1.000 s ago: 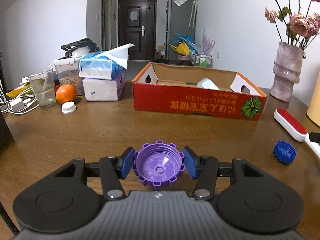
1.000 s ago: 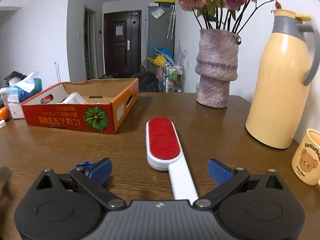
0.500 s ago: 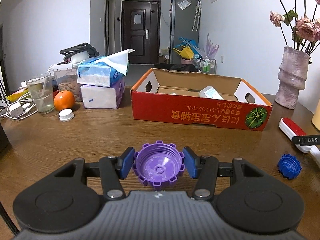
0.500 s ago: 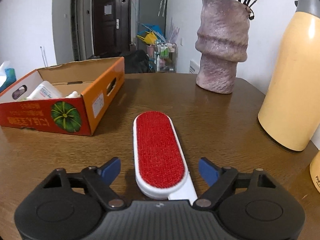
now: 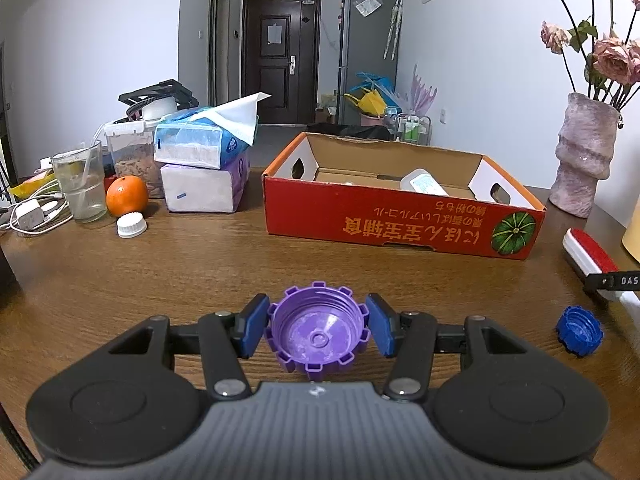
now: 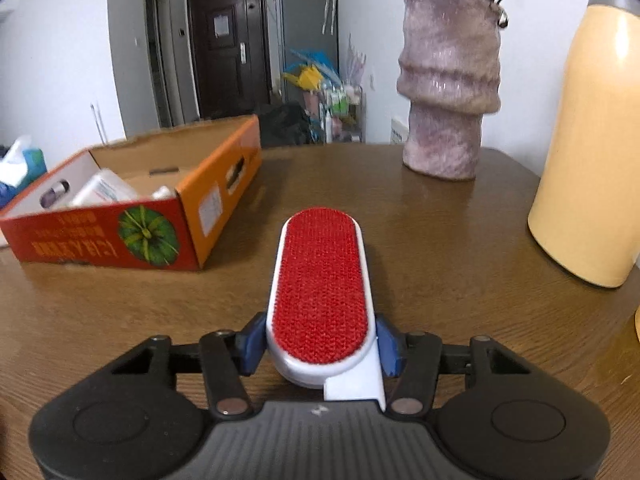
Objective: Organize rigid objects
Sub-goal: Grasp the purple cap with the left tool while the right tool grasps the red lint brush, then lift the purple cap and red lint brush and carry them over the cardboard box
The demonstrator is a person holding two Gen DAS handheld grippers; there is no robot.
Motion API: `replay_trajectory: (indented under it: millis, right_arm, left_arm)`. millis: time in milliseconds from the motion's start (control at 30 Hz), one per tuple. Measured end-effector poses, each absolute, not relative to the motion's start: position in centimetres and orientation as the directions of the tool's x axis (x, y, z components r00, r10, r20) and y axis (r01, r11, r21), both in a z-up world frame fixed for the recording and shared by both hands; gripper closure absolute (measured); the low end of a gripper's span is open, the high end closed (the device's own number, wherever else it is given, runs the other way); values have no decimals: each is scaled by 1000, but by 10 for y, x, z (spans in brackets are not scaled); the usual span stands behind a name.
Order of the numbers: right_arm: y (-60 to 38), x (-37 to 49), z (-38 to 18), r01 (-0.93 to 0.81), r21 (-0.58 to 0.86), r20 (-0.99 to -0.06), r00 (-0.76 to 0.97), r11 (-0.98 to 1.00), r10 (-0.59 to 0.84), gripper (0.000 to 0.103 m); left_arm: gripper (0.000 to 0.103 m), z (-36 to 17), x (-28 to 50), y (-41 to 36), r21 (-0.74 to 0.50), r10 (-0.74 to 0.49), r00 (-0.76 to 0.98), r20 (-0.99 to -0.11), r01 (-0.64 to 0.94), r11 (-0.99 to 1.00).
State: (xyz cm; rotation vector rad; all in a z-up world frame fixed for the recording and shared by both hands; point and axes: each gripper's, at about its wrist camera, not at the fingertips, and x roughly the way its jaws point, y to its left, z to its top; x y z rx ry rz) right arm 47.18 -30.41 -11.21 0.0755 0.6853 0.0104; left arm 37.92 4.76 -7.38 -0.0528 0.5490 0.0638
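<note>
Clamping a ridged purple plastic bottle cap [image 5: 318, 334] above the brown wooden table [image 5: 180, 272], the left gripper [image 5: 318, 330] holds firm, while the right gripper's [image 6: 320, 346] jaws are closing on a white-bodied, red-faced lint brush [image 6: 320, 288] beside the red cardboard box [image 6: 100, 236].

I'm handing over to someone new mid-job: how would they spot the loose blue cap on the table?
Start at the red cardboard box with the green pumpkin picture in the middle of the wooden table. Come toward the near edge from its pumpkin corner, past the red lint brush. The blue cap lies there alone, small and ridged, unlike the white cap by the orange.
</note>
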Motion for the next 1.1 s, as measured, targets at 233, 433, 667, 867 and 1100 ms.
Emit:
replay_trajectory:
  millis: [233,433,667,867,1100]
  right_arm:
    - [-300,455,-85,-23,91,-556,828,996,70,48]
    - [-291,443,-63,-61,88,-502,860,994,97,48]
    - [-273,440,-51,-102,96,-473,870,990,136,48]
    - [-255,446,-44,-131,100,-460,873,986,163,48]
    - [-237,464,-39,-150,113,-446,876,982,185,48]
  left_arm:
    - [49,-66,377,45,-35,38,865,-500,-63,997]
    - [49,-55,379,38,-41,21,883,-468,-46,998]
    - [49,-43,388,31,-52,5,900,-437,-31,998]
    - [49,-34,407,25,-63,-10,910,-414,-18,998]
    - [49,-26,434,19,-75,-20,921,-390,-10,997]
